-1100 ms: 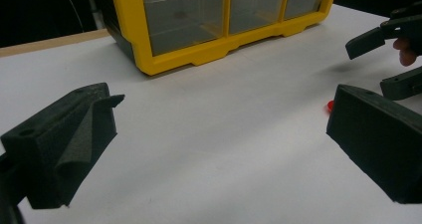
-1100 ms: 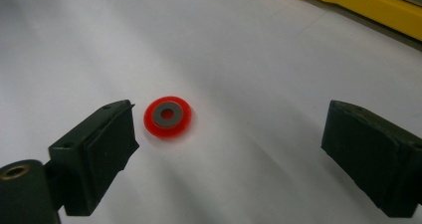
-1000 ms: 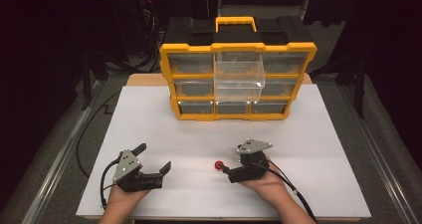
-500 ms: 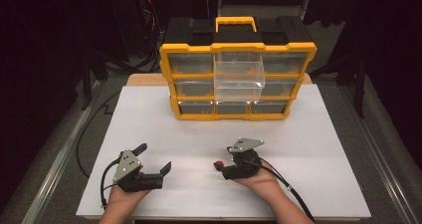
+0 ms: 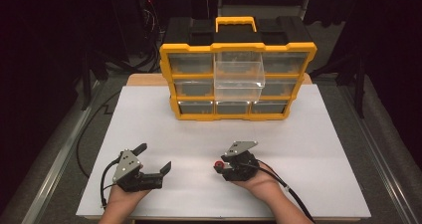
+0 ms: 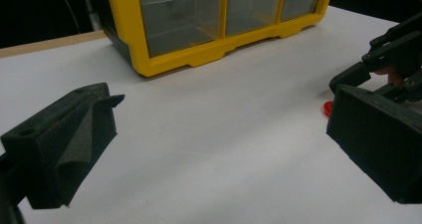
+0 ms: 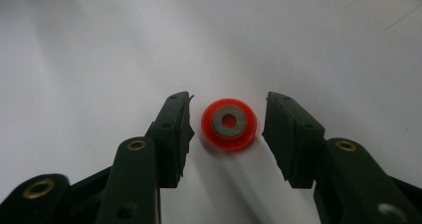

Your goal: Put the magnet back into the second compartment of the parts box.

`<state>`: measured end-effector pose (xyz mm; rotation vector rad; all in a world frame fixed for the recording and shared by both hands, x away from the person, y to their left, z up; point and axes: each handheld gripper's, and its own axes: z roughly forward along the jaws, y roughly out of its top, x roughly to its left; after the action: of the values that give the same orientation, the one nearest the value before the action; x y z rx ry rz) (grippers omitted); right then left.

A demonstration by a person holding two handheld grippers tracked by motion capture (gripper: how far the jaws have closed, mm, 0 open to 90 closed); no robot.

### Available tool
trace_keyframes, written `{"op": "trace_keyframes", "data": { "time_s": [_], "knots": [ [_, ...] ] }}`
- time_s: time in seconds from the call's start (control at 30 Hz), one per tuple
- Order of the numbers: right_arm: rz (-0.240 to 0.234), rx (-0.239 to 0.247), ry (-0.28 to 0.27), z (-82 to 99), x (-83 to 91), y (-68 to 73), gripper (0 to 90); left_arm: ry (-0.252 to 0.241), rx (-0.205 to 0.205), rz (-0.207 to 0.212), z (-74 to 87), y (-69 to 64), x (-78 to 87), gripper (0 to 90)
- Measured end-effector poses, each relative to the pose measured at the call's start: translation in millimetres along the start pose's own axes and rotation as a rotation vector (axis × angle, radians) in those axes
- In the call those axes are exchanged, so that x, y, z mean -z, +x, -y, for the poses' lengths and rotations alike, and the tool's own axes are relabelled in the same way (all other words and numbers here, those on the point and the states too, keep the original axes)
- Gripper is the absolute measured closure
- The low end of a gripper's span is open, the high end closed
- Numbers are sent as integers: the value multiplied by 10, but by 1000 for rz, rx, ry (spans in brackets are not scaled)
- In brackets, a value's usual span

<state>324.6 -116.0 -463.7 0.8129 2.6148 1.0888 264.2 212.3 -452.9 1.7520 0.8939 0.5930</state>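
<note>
A small red disc (image 7: 229, 123) with a grey metal centre lies flat on the white table top (image 5: 199, 134). My right gripper (image 7: 229, 104) is lowered over it with one jaw on each side. Its jaws have just been closing, but a narrow gap remains on both sides and neither pad touches the disc. In the high view the red disc (image 5: 218, 165) peeks out at the left end of my right gripper (image 5: 222, 167). My left gripper (image 5: 154, 157) rests open and empty at the front left, wide apart in its own view (image 6: 224, 109).
A yellow and black drawer organizer (image 5: 238, 79) stands at the back of the table, its clear top middle drawer (image 5: 239, 72) pulled out. The left gripper view shows its lower drawers (image 6: 199, 25) and the right gripper (image 6: 393, 50) at the right edge.
My right gripper has shifted left onto the red disc, and its jaws have narrowed around it. The left gripper has kept still.
</note>
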Motion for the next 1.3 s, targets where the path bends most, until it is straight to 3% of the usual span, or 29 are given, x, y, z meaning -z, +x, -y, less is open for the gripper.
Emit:
{"op": "trace_keyframes", "data": {
  "time_s": [0.33, 0.43, 0.67, 0.93, 1.3],
  "knots": [
    [11, 34, 48, -19, -68, 22, 565, 0, 1, 1, 1, 1, 3, 4],
    [26, 66, 64, -37, -89, 43, 569, -1, 3, 1, 1, 5, 5, 4],
    [-6, 28, 104, -86, -105, -16, 608, 2, 10, 1, 1, 18, -6, 4],
    [-9, 33, 152, -156, -127, -22, 622, -7, 15, 3, -1, 26, -8, 4],
    [-3, 40, 118, -110, -114, -20, 649, 1, 2, 9, 2, 11, -22, 4]
  ]
}}
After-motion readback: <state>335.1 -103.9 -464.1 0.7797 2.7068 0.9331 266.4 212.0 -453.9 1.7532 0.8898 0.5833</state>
